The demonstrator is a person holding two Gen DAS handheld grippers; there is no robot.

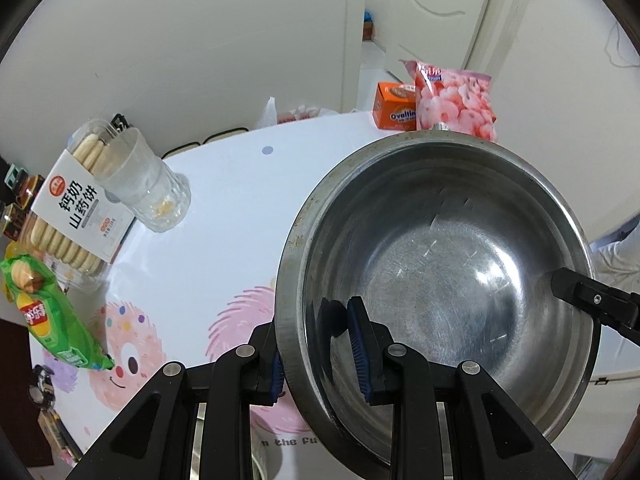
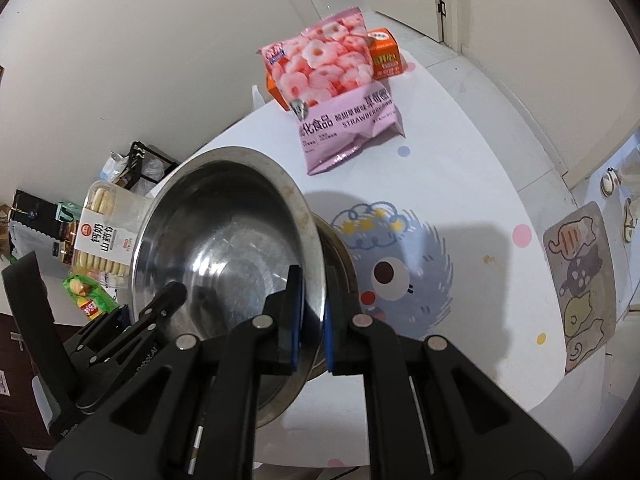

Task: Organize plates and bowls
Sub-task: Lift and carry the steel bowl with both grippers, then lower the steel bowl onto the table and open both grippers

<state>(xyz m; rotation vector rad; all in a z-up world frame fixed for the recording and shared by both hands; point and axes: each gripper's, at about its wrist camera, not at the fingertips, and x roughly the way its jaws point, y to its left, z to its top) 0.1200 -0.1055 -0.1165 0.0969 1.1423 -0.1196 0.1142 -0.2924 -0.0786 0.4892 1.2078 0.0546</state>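
Observation:
A large steel bowl (image 1: 440, 264) is held tilted above the white cartoon-print table (image 1: 224, 208) by both grippers. My left gripper (image 1: 316, 336) is shut on the bowl's left rim, one blue pad inside and one outside. In the right wrist view the same bowl (image 2: 224, 248) fills the lower left, and my right gripper (image 2: 312, 316) is shut on its right rim. The right gripper's finger (image 1: 580, 300) shows at the bowl's far side in the left wrist view. The left gripper (image 2: 160, 308) shows at the bowl's left edge in the right wrist view. No plates are in view.
A ribbed glass (image 1: 148, 188), a biscuit box (image 1: 80, 216) and a green chip bag (image 1: 52, 312) sit at the table's left. A pink snack bag (image 2: 332, 92) and an orange box (image 2: 384, 56) stand at the far edge. A floor mat (image 2: 580, 284) lies beyond the table's right edge.

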